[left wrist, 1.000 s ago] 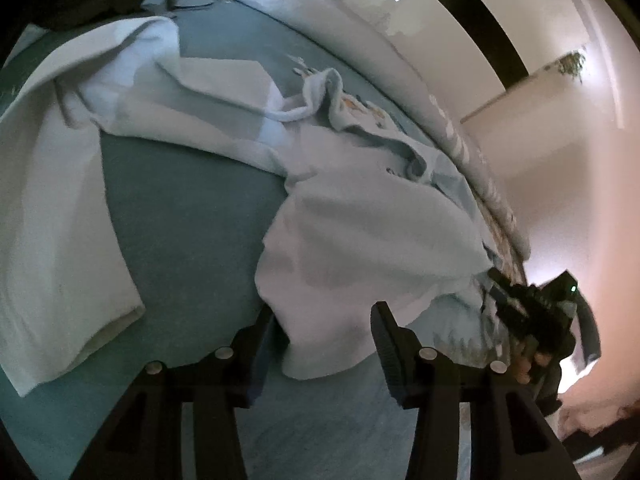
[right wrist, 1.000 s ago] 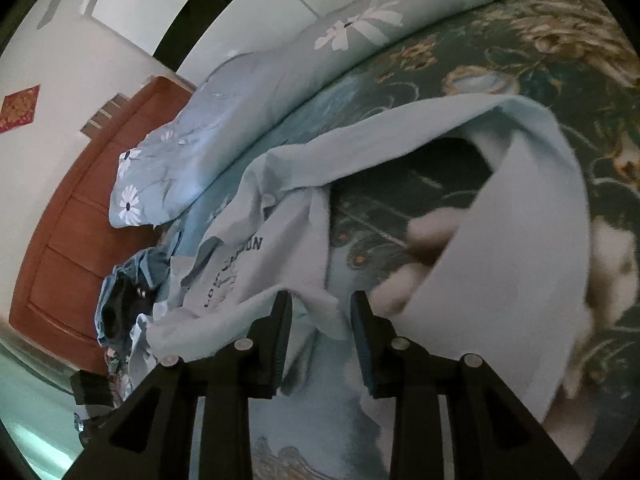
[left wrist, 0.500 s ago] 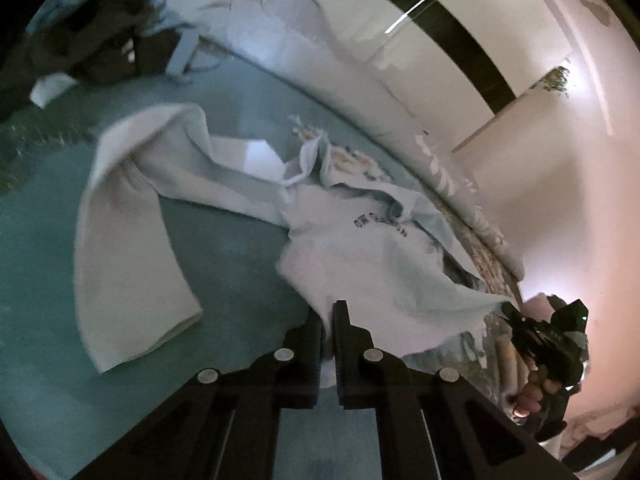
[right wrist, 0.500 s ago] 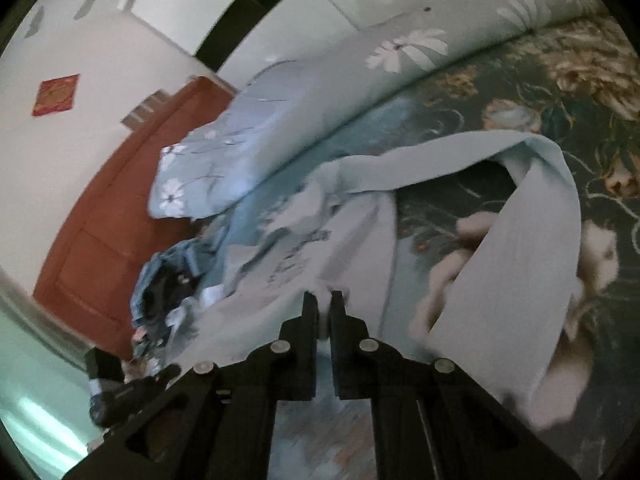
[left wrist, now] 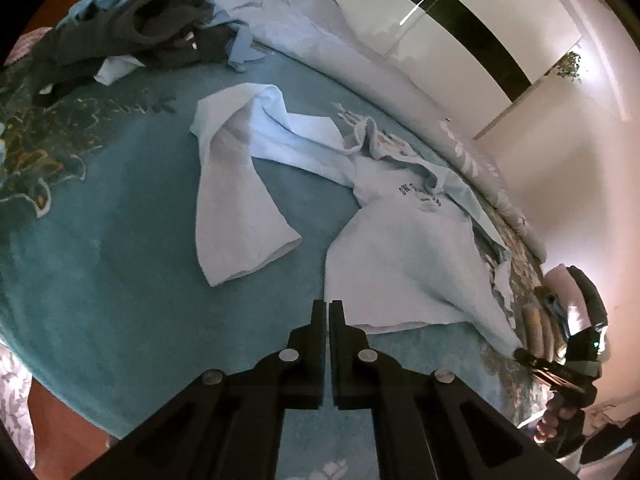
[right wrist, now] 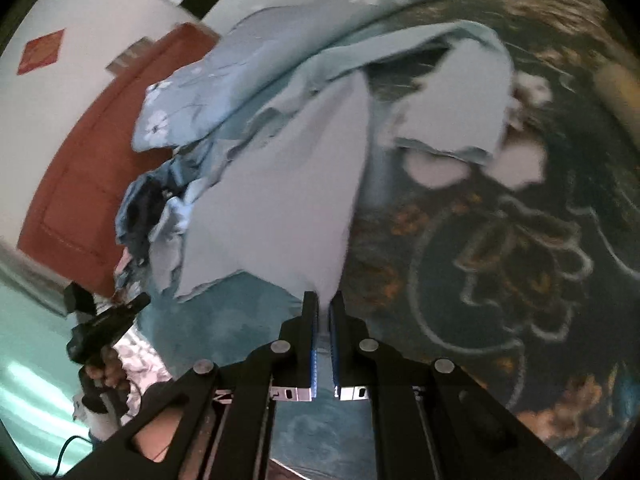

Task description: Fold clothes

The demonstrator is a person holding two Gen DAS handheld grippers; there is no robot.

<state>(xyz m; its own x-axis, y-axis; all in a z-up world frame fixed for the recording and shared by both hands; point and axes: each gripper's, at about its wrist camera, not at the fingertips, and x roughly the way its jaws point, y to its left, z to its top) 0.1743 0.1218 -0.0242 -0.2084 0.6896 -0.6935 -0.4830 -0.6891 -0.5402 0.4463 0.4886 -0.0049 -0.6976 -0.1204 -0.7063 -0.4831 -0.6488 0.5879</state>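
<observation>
Several dark clothes (left wrist: 132, 36) lie piled beyond the pale sweatshirt (left wrist: 404, 248) on the bedspread (left wrist: 120, 264).

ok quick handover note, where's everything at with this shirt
Left gripper: shut at one hem corner of the light blue sweatshirt; the corner seems pinched but is hidden by the fingers.
Right gripper: shut on the other hem corner, cloth visible between its pads.
The sweatshirt lies print side up on the teal bedspread, hem stretched between the grippers; one sleeve is bent out to the side.
Dark clothes pile waits at the far end of the bed.
Done: hem gripped. Left: flatten the body, bring the sleeves in, fold, then the pile.
</observation>
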